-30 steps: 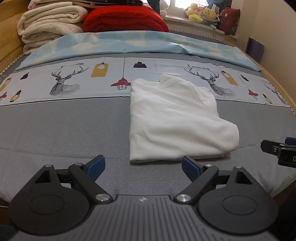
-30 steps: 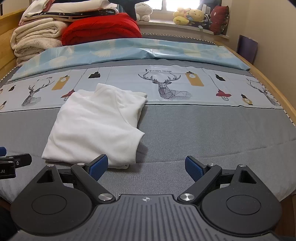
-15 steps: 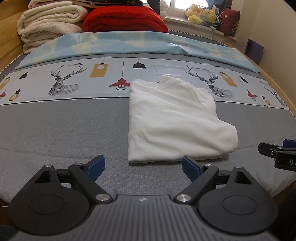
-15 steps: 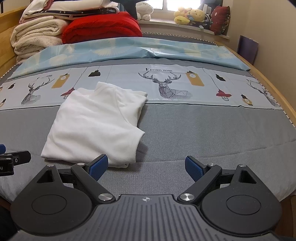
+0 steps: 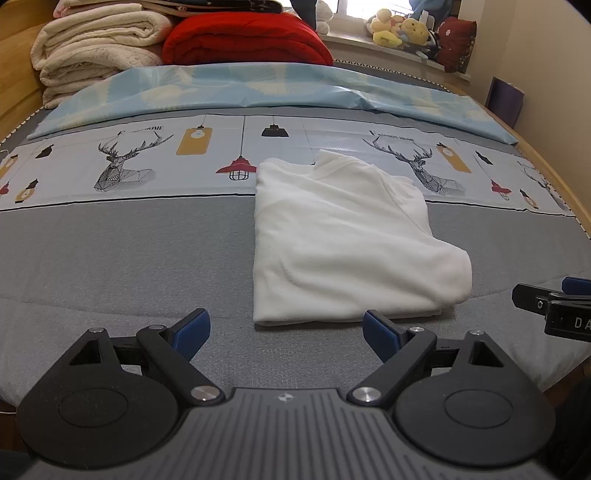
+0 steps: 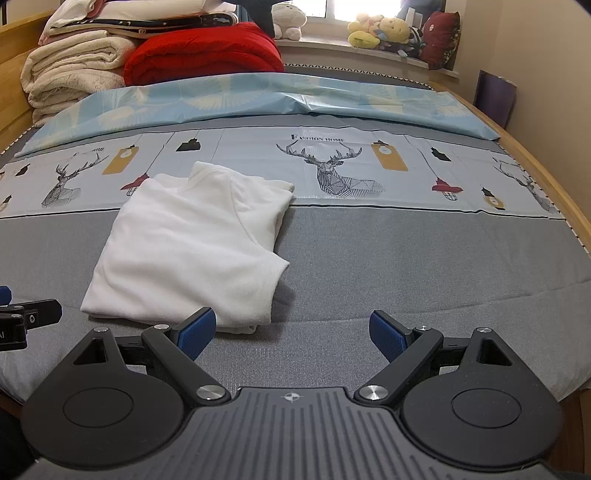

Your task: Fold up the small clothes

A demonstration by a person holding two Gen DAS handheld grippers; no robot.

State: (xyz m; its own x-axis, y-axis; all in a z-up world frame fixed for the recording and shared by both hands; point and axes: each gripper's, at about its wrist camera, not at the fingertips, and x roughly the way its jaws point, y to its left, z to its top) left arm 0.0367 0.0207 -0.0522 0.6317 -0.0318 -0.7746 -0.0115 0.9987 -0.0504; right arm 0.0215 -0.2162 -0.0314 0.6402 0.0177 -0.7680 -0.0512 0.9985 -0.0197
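Observation:
A white garment (image 5: 343,236) lies folded into a rough rectangle on the grey bedspread (image 5: 122,258), its collar toward the far side. My left gripper (image 5: 286,334) hovers just short of the garment's near edge, open, nothing between its blue pads. In the right wrist view the same white garment (image 6: 195,240) lies ahead and to the left. My right gripper (image 6: 293,332) is open too, its left pad close to the garment's near right corner. Each gripper shows at the edge of the other's view.
A light blue sheet (image 5: 258,88) lies across the bed further back. Folded cream blankets (image 5: 92,55) and a red quilt (image 5: 243,40) are stacked at the head. Plush toys (image 6: 384,31) line the windowsill. A wooden bed rail (image 6: 546,184) runs along the right.
Both grippers have drifted back slightly from the garment and stay open. The garment has not moved.

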